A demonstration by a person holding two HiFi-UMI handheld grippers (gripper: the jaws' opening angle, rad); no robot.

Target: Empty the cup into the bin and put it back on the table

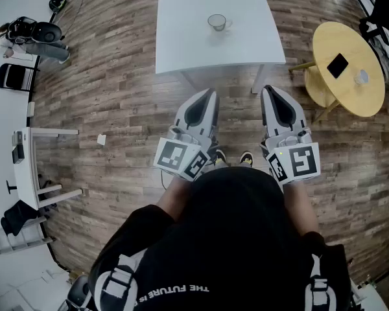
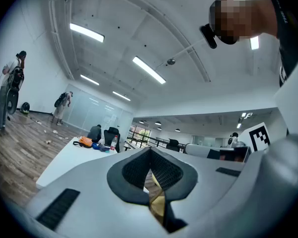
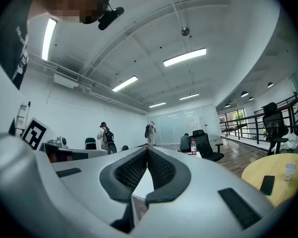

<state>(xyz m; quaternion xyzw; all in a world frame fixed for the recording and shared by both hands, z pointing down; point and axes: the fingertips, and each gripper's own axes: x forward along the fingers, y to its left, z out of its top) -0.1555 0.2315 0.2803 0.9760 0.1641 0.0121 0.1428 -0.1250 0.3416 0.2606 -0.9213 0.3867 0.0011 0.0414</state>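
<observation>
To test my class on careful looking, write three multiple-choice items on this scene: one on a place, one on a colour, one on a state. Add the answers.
1. Where does the glass cup stand?
A. on the white table
B. on the floor
C. in a gripper

2. What colour is the round table?
A. white
B. yellow
C. black

3. How do the jaws of the left gripper stand?
A. wide apart
B. closed on the cup
C. shut, holding nothing

Answers:
1. A, the cup sits on the white tabletop.
2. B, its round top is yellow.
3. C, the left gripper view shows the pads meeting with nothing between them.
</observation>
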